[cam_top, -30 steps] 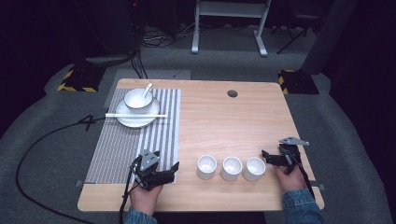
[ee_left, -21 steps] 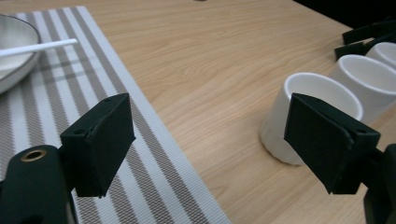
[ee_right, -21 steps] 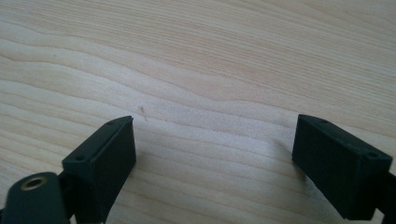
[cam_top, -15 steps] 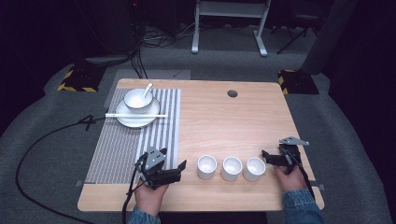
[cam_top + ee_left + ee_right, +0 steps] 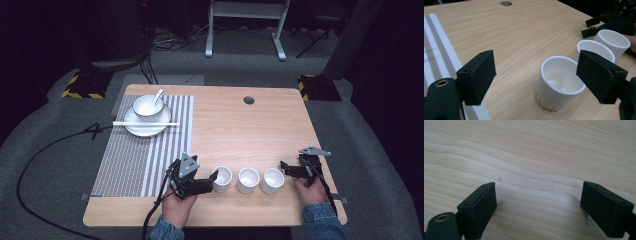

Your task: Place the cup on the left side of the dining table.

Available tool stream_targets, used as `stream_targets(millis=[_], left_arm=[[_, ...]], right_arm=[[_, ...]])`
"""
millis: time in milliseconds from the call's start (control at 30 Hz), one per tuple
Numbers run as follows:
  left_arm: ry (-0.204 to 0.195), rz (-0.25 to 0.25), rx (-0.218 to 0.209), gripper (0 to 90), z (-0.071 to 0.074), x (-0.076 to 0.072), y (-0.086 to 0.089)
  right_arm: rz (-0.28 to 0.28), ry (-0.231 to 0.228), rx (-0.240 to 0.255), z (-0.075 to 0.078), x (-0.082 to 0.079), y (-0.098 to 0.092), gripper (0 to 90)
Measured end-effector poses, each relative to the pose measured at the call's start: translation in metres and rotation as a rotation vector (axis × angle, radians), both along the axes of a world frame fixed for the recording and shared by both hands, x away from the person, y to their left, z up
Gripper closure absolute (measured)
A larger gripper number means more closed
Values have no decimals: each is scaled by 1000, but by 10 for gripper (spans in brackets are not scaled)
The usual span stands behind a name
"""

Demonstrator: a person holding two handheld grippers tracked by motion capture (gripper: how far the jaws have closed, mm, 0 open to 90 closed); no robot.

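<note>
in the high view the left claw (image 5: pixel 212 178) now stands right at the nearest cup (image 5: pixel 222 179), the left one in a row of three white cups, while a second ago it was more to the left of this cup, near the edge of the striped mat (image 5: pixel 145 150). i judge that the reach for this cup is almost finished and closing on it is the next step. the right claw (image 5: pixel 286 168) has not moved; it is just to the right of the last cup (image 5: pixel 273 180) of the row, jaws apart and empty. far behind the nearest cup, on the mat, a plate (image 5: pixel 147 127) carries a bowl (image 5: pixel 147 107) with a spoon, and chopsticks lie across the plate. in the left gripper view the nearest cup (image 5: pixel 560 82) is a small round cup of smooth glazed ceramic, thick rim, empty inside, standing upright on the pale wood-grain desk (image 5: pixel 524 32). the black flat pads (image 5: pixel 477 75) of the left claw are apart, one on each side of the cup, and do not seem to touch it. the middle cup (image 5: pixel 594 48) is just behind it. in the right gripper view the right claw (image 5: pixel 539 202) is wide apart over bare wood, with nothing between the matte black pads.
</note>
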State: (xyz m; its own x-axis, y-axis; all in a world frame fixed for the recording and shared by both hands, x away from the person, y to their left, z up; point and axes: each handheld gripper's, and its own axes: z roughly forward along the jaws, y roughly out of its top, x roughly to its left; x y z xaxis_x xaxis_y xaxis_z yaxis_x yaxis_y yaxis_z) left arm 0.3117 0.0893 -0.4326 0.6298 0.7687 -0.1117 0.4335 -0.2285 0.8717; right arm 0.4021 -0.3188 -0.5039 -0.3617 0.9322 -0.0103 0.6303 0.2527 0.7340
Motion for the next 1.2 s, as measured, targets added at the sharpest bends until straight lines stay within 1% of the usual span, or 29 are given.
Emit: stream_targets(millis=[167,267,333,467,567,600,700,733,867,933,967,1000,1033,1067,1100,1167,1200], left_arm=[[-9,-51,5,161,3,2,-15],[0,-73,-7,161,2,5,-21],[14,-78,-6,161,-1,7,-25],[18,-108,-1,161,-5,9,-33],[30,-129,4,158,-9,9,-38],[35,-129,0,157,-10,9,-40],[45,-134,24,157,-16,9,-43],[53,-134,21,155,-17,9,-43],[66,-113,43,154,-25,11,-44],[69,-115,47,153,-28,12,-45],[77,-119,58,153,-32,11,-46],[77,-119,58,153,-32,11,-46],[77,-124,66,153,-35,12,-47],[79,-123,67,153,-37,12,-48],[83,-119,82,154,-41,13,-48],[87,-117,83,154,-43,13,-48],[92,-118,90,156,-44,13,-49]], right_arm=[[1,0,-1,0,0,0,133],[1,0,-1,0,0,0,133],[1,0,-1,0,0,0,133],[1,0,0,0,0,0,133],[1,0,-1,0,0,0,133],[1,0,-1,0,0,0,133],[1,0,-1,0,0,0,133],[0,0,-1,0,0,0,133],[0,0,0,0,0,0,133],[0,-1,0,0,0,0,133],[1,0,-1,0,0,0,133],[1,0,-1,0,0,0,133],[0,0,0,0,0,0,133],[0,-1,0,0,0,0,133],[0,0,0,0,0,0,133],[0,0,0,0,0,0,133],[0,-1,0,0,0,0,133]])
